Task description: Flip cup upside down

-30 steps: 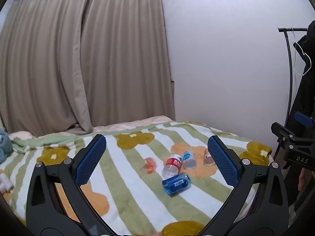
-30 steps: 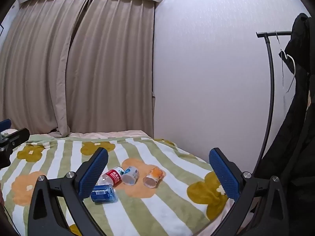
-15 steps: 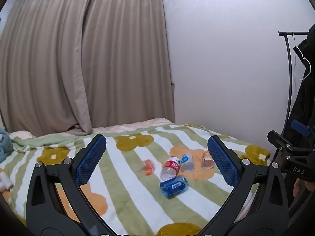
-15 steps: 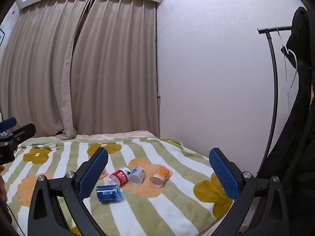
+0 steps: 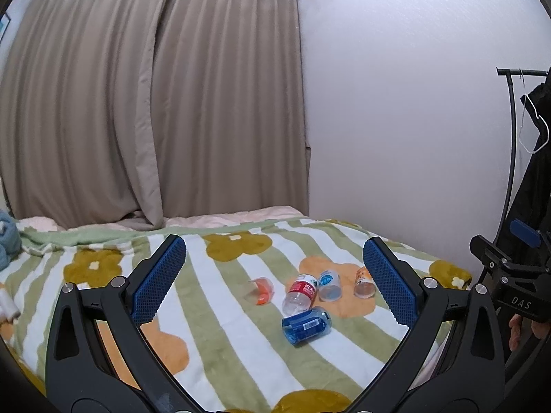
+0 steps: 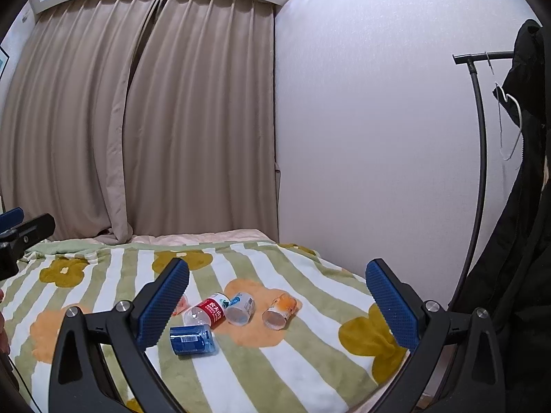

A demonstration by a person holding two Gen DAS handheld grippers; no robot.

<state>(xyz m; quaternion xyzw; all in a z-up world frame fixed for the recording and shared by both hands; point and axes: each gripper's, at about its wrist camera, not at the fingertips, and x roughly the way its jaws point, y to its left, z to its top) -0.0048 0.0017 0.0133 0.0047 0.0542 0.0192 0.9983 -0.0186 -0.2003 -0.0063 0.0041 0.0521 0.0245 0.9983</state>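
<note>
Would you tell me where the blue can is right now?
The blue can lies on its side on the striped blanket, nearest the cameras, just in front of the red-labelled bottle.

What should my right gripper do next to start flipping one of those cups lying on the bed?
Probably move the right gripper forward and down toward the orange-printed paper cup. It lies on its side on the striped flower blanket, nearest that gripper, whose fingers are wide open and empty, well short of it.

Green-striped blanket (image 6: 282, 361), blue can (image 6: 193, 339), perhaps orange cup (image 6: 280, 309).
</note>
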